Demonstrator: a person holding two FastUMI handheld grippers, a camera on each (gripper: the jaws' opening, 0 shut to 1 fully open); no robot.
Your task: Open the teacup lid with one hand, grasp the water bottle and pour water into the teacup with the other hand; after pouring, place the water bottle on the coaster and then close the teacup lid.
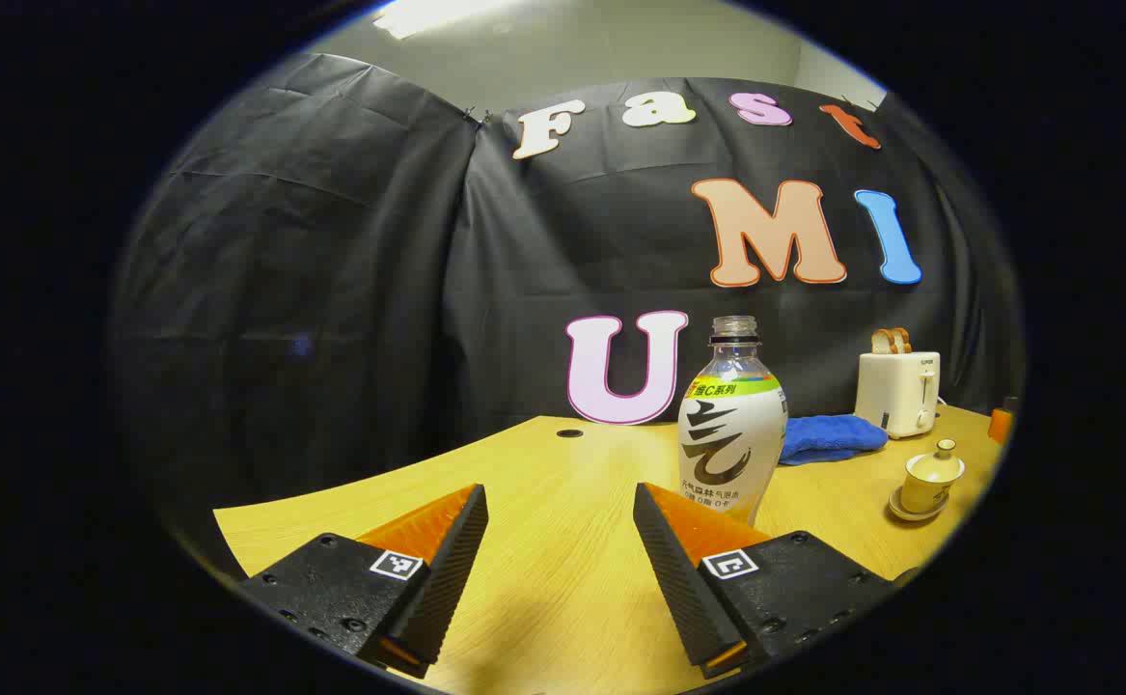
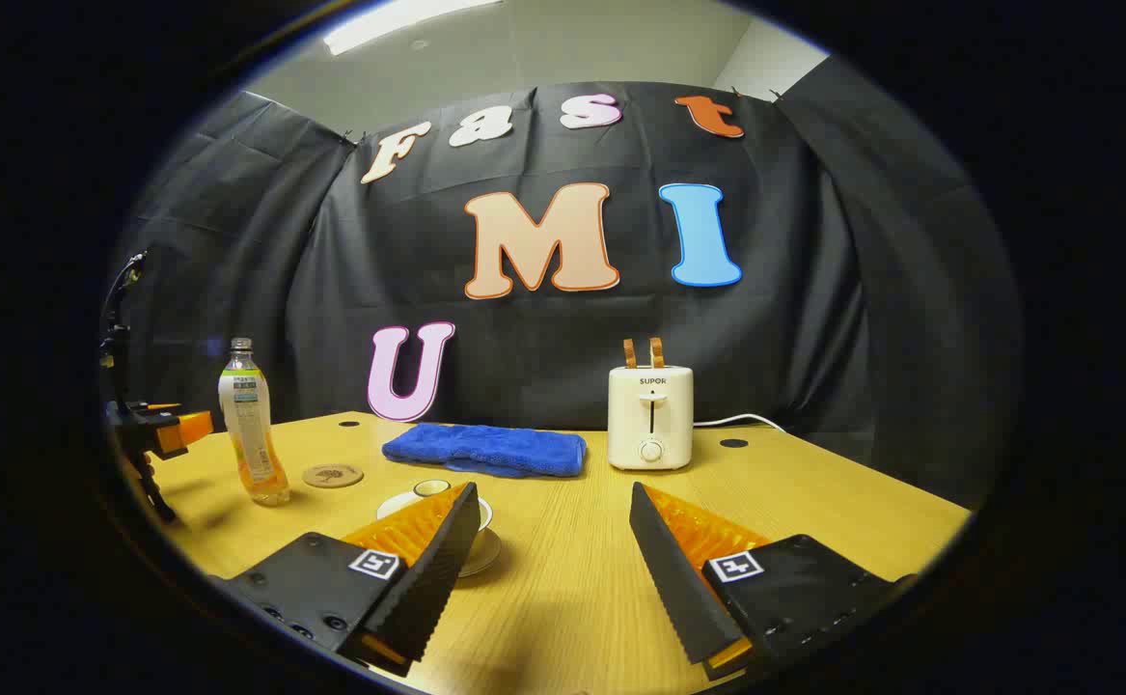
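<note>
The cup (image 1: 931, 480) sat on its saucer with the lid (image 1: 946, 448) on, off to the right and well beyond my left claw (image 1: 561, 526); in the right gripper view the cup (image 2: 474, 516) lay just past my right claw (image 2: 553, 526), half hidden behind its left finger (image 2: 427, 565), so I could not tell there how the lid stood. Both claws were wide and held nothing. I judged the step in hand to be the first one, lifting the lid, and the right claw was the nearer for it. To do it well I would have swung that claw a little left to centre the knob between the fingers, come down from above, pinched the knob alone and lifted straight up so the cup did not skate on the saucer. The bottle (image 1: 731, 425) stood upright and uncapped, just ahead of my left claw and slightly right of its centre line, so that hand suited the pour. In the right gripper view the coaster (image 2: 332, 475) lay just beside the bottle (image 2: 252, 425) on the table (image 2: 813, 512). Farther back were a blue cloth (image 2: 485, 450) and a toaster (image 2: 650, 417).
</note>
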